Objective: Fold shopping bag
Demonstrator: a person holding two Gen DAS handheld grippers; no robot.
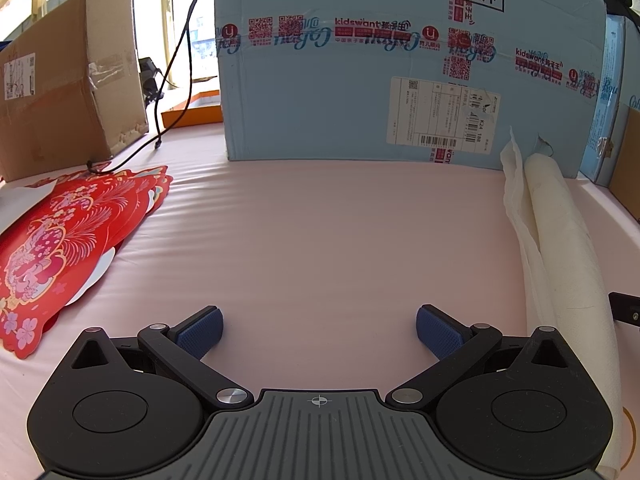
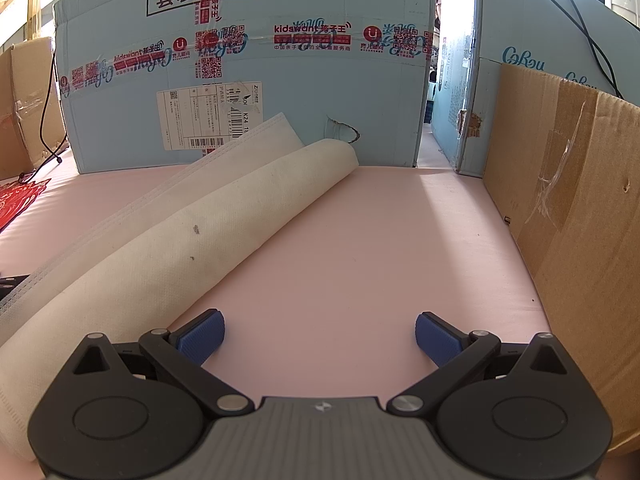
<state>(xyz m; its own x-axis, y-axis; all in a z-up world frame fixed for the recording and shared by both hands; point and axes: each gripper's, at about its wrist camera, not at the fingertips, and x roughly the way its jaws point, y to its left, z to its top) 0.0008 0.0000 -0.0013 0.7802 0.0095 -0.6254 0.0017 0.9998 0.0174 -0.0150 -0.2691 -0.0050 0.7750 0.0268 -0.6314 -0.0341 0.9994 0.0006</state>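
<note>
Cream non-woven shopping bag (image 2: 168, 240) lying rolled lengthwise on pink mat (image 2: 360, 260), between grippers. Left gripper (image 1: 319, 330) and right gripper (image 2: 319, 334) spread wide, empty. Fold likely done; otherwise regrasp roll.

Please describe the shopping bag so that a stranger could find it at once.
Find the big light-blue carton standing on the pink surface. The shopping bag stretches from its base toward the grippers: off-white fabric, folded into a long band, unlike the flat red paper decorations.

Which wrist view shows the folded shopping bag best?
The right wrist view: the shopping bag fills its left half, folded over lengthwise, far end visible. The left wrist view catches the bag only along its right edge.
</note>
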